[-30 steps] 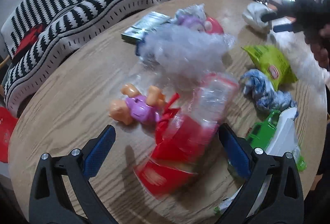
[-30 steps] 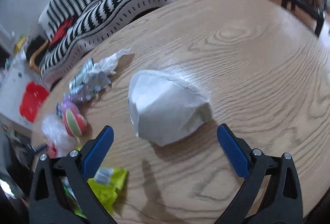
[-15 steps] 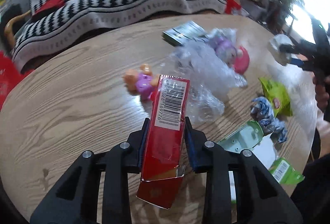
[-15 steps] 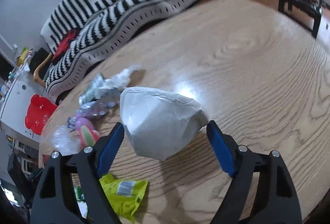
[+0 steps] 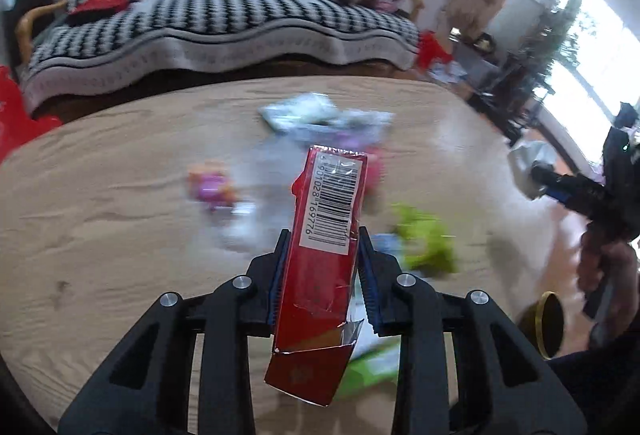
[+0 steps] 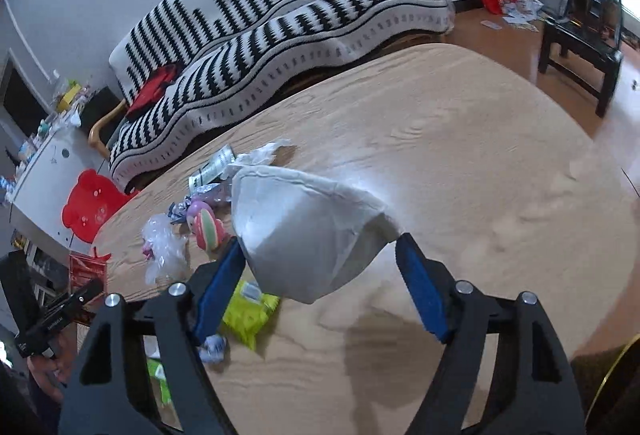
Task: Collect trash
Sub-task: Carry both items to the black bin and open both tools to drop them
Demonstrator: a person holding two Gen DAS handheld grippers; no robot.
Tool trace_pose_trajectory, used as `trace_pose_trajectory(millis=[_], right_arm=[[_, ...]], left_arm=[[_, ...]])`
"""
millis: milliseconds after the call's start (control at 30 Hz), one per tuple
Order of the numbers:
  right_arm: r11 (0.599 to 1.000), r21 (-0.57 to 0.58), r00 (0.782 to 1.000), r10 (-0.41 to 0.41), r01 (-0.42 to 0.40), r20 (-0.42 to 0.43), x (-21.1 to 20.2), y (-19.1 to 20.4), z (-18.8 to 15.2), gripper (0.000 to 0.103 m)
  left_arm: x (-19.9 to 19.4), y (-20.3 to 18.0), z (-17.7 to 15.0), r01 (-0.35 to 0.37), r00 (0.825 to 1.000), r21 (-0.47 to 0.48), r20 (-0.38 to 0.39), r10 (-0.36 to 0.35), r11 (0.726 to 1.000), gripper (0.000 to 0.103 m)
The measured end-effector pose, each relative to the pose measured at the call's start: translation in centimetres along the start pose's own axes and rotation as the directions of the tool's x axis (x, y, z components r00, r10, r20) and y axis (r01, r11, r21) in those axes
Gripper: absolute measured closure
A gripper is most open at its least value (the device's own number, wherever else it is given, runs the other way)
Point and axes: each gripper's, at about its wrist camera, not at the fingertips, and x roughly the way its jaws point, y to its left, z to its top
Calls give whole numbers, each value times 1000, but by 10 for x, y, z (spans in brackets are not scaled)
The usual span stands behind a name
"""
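While the left gripper [image 5: 322,271] pinches the red carton [image 5: 320,255] narrowly between its fingers, clear above the surface [image 5: 100,227], its torn lower flap hangs loose and could snag. The right gripper [image 6: 320,287] is closing wide fingers on the white crumpled paper [image 6: 304,227], also lifted. Paper that soft may buckle and slip out.

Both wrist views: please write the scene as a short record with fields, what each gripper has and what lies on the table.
left gripper: shut on red box, barcode side up, lifted off the table
right gripper: jaws closing around white paper bowl; bowl is between the fingers, off the table
table: wooden, round edge
left on table: green wrapper, clear plastic, striped ball, silver wrapper
behind: striped sofa
blur: left view is blurred, small items unclear
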Motion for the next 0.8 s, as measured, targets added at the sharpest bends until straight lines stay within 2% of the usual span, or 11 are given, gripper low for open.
trace_pose_trajectory(millis=[200, 333, 433, 533, 600, 633, 667, 733, 767, 800], right_arm=[[993, 86, 994, -84, 78, 66, -61, -66, -26, 28], [975, 162, 981, -168, 152, 94, -103, -123, -51, 28], [935, 255, 953, -283, 248, 111, -148, -182, -77, 28], [857, 371, 899, -423, 357, 110, -194, -244, -108, 28], [785, 457, 858, -507, 419, 84, -221, -283, -133, 28], [728, 513, 831, -554, 455, 48, -234, -306, -149, 28], [680, 558, 813, -582, 476, 15, -243, -326, -163, 28], [591, 642, 795, -604, 489, -51, -255, -359, -190, 28], [552, 680, 797, -598, 482, -80, -259, -376, -203, 28], [518, 714, 802, -589, 472, -102, -263, -392, -214, 28]], left_arm=[[37, -126, 0, 99, 994, 156, -54, -92, 983, 72], [69, -218, -18, 185, 981, 290, -107, -160, 939, 72], [93, -289, -31, 264, 961, 348, -169, -217, 899, 72], [105, -368, -52, 336, 941, 427, -190, -280, 840, 72], [117, -419, -71, 404, 914, 458, -230, -333, 792, 72], [121, -436, -81, 428, 903, 463, -248, -351, 776, 72], [129, -460, -95, 463, 886, 474, -276, -373, 749, 72], [143, -495, -115, 511, 859, 482, -323, -398, 712, 72], [155, -518, -130, 542, 839, 481, -361, -408, 689, 72], [163, -530, -140, 558, 828, 479, -383, -411, 678, 72]])
